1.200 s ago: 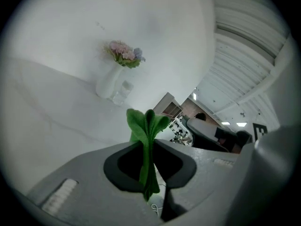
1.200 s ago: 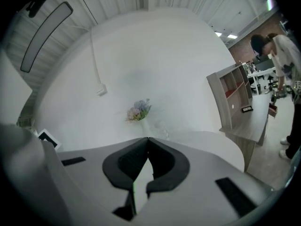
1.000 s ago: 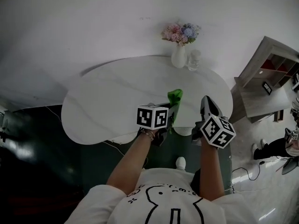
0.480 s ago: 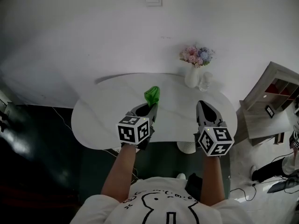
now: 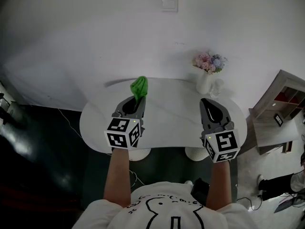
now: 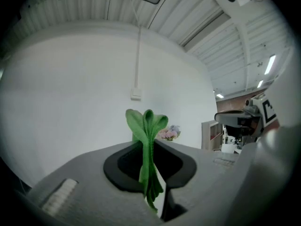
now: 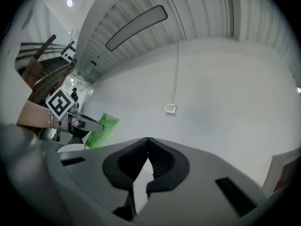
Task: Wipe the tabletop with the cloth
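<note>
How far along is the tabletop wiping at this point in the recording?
Done: the green cloth is picked up and clamped in the left gripper. In hand: it is held over the far left part of the white tabletop, free end sticking upward, not visibly pressed to the surface. Left: the wiping itself; the top shows no marks telling which parts were covered. The right gripper is shut and empty.

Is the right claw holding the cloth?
No, the right claw is shut on nothing; the cloth is pinched in the left claw.
</note>
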Motion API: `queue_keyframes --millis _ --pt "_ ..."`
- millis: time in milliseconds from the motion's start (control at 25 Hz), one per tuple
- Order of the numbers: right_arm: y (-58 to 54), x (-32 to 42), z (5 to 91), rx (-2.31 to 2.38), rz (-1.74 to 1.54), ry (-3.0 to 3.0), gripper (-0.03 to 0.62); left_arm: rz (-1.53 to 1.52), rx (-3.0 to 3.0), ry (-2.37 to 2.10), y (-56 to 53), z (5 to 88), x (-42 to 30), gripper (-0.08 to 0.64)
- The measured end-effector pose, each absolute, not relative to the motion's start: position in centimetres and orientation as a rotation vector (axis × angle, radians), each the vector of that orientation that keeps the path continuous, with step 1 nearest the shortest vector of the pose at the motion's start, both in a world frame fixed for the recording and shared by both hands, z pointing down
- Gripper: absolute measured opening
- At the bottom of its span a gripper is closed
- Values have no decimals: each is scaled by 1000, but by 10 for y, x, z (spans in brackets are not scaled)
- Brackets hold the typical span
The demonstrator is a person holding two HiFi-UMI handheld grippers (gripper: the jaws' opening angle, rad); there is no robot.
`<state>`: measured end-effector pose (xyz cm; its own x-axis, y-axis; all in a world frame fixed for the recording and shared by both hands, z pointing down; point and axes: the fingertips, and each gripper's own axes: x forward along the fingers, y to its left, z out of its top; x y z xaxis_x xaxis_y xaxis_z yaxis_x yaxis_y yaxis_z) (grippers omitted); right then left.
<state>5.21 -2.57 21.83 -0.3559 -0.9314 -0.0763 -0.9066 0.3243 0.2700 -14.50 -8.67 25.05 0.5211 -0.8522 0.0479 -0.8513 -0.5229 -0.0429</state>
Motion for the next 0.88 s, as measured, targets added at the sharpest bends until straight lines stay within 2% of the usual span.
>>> queue_keyframes --millis 520,880 --pt "-11 49 173 1843 -553 -2467 2 57 -2396 1597 -57 180 -233 57" --pt "-11 49 175 1835 -560 -2459 2 123 -2313 1598 -50 157 -244 57"
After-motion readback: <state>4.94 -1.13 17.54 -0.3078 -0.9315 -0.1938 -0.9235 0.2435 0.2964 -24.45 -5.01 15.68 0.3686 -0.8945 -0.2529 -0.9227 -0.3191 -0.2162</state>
